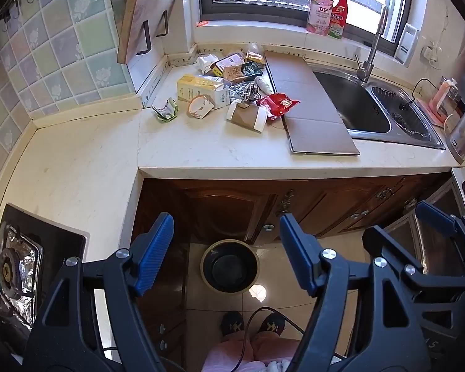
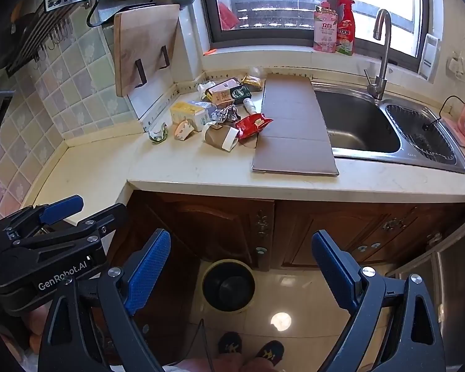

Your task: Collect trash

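A pile of trash lies on the counter by the back wall: a yellow carton [image 1: 201, 88] [image 2: 187, 111], a brown paper cup sleeve [image 1: 248, 117] [image 2: 220, 138], a red wrapper [image 1: 279, 104] [image 2: 252, 125], crumpled foil [image 1: 243, 91] [image 2: 226, 113], a crushed green wrapper [image 1: 166, 111] [image 2: 158, 135] and several small boxes. A black trash bin [image 1: 230, 266] [image 2: 228, 285] stands on the floor below. My left gripper [image 1: 226, 254] is open and empty above the bin. My right gripper [image 2: 241, 272] is open and empty, also held in front of the cabinet. The left gripper also shows in the right wrist view [image 2: 86, 210].
A flat cardboard sheet [image 1: 307, 99] [image 2: 294, 127] lies beside the steel sink [image 1: 372, 108] [image 2: 387, 124]. A gas stove [image 1: 15, 266] is at the left. A cutting board [image 2: 142, 46] leans on the wall. Brown cabinet doors [image 2: 232, 226] are below the counter. The person's feet [image 2: 251, 350] stand on the tile floor.
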Tool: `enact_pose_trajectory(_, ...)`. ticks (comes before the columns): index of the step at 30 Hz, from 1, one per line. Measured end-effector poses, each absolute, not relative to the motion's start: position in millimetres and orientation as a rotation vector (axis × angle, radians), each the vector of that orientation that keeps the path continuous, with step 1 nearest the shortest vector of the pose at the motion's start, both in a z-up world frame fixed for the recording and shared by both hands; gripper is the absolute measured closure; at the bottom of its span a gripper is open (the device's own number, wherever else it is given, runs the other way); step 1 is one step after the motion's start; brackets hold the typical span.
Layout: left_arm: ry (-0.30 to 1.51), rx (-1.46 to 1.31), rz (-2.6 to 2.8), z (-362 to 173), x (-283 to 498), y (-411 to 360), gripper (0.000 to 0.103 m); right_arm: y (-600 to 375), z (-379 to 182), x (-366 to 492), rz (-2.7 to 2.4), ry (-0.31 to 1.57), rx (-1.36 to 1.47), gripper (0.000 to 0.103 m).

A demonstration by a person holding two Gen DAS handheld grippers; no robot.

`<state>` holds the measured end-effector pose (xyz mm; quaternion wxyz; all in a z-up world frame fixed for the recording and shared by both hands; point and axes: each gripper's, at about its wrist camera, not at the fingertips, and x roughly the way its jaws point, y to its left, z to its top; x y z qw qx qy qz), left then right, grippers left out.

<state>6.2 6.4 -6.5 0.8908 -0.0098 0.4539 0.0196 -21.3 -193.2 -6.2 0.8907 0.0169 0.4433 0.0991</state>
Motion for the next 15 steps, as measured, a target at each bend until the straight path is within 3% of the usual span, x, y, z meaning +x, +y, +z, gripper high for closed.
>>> enact_pose_trajectory(15,0.957,-0.027,0.051,-11.9,2.1,9.0,0.036,-183.3,-12.9,-13.2,0.215,0.946,0.029,0.010)
